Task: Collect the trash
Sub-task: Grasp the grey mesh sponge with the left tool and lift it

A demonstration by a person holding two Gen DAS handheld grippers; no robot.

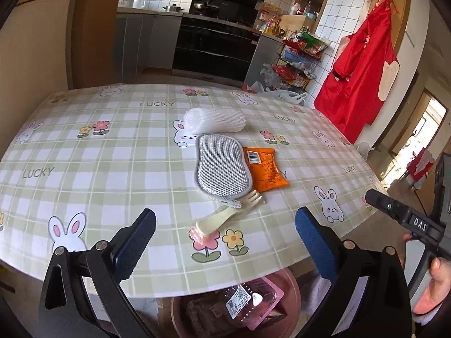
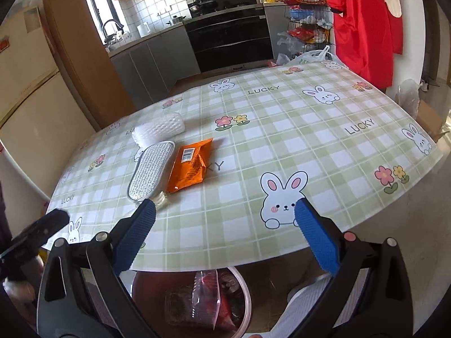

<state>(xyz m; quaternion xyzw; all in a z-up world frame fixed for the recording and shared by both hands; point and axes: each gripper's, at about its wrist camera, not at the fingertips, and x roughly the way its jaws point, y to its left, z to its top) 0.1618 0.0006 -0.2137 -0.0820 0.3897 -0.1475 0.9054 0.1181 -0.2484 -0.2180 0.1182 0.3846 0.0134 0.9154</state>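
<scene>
On the bunny-print table (image 1: 98, 155) lie a white foam fruit net (image 1: 215, 119), a grey scrubbing pad (image 1: 222, 167), an orange snack wrapper (image 1: 265, 171) and a cream plastic fork (image 1: 225, 217). My left gripper (image 1: 225, 239) is open and empty at the near edge, just short of the fork. My right gripper (image 2: 224, 231) is open and empty over the near edge, right of the wrapper (image 2: 190, 164), the pad (image 2: 150, 173) and the net (image 2: 159, 131). A pink bin (image 1: 294, 290) holding packaging stands under the table edge; it also shows in the right wrist view (image 2: 246, 304).
Kitchen cabinets and a black oven (image 1: 217, 45) stand beyond the table. A wire rack of groceries (image 1: 296, 59) and a red apron (image 1: 363, 70) are at the far right. The other gripper (image 1: 408, 219) shows at the right edge.
</scene>
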